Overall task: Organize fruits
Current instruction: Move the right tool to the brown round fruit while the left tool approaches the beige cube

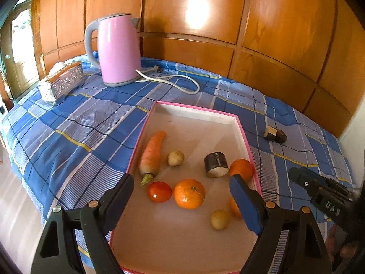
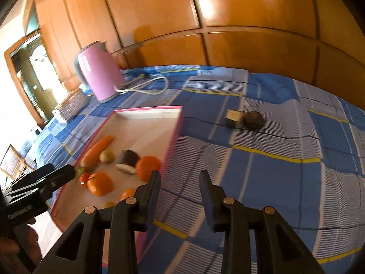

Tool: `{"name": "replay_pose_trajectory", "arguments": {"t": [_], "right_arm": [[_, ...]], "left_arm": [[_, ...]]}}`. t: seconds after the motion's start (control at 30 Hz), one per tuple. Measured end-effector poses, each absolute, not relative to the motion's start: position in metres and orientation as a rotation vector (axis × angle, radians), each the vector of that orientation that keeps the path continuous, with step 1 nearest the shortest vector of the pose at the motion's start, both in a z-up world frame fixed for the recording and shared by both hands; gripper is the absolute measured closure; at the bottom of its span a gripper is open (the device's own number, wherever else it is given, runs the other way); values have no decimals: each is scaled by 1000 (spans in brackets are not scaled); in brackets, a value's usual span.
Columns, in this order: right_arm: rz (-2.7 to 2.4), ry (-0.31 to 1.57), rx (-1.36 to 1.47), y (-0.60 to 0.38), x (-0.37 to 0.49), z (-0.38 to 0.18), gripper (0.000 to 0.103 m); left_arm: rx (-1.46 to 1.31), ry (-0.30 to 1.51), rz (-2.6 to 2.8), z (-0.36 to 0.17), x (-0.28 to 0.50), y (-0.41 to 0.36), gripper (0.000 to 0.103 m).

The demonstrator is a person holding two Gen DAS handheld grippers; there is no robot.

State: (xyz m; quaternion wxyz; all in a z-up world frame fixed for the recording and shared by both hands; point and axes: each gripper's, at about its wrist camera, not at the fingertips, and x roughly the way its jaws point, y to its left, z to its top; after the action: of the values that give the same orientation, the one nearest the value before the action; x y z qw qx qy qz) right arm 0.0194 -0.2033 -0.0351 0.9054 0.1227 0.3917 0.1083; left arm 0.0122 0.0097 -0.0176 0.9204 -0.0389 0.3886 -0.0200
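Observation:
A pink-rimmed white tray (image 1: 239, 125) on the blue plaid cloth holds a carrot (image 1: 152, 151), a tomato (image 1: 159, 191), oranges (image 1: 189, 193) (image 1: 240, 169), two small brownish fruits (image 1: 176, 158) (image 1: 220, 219) and a dark cut piece (image 1: 216, 164). My left gripper (image 1: 181, 189) is open and empty above the tray's near half. My right gripper (image 2: 180, 182) is open and empty over the cloth just right of the tray (image 2: 175, 132). Two dark pieces (image 2: 233, 118) (image 2: 253, 120) lie on the cloth beyond it; they also show in the left wrist view (image 1: 275, 135).
A pink kettle (image 1: 116, 50) with a white cord (image 1: 173, 80) stands at the back left, a silver tissue box (image 1: 61, 82) beside it. Wooden panels (image 1: 205, 22) close off the back. The cloth drops off at the left edge.

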Motion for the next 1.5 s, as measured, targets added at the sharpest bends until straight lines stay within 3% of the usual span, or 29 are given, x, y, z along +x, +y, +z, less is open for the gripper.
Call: {"name": "replay_pose_trajectory", "arguments": {"t": [1.03, 1.5], "right_arm": [[25, 845, 346, -297, 80, -69, 68], [79, 904, 181, -289, 152, -88, 65]], "left_arm": [[25, 852, -171, -20, 61, -56, 17], [43, 906, -268, -26, 92, -96, 17]]}}
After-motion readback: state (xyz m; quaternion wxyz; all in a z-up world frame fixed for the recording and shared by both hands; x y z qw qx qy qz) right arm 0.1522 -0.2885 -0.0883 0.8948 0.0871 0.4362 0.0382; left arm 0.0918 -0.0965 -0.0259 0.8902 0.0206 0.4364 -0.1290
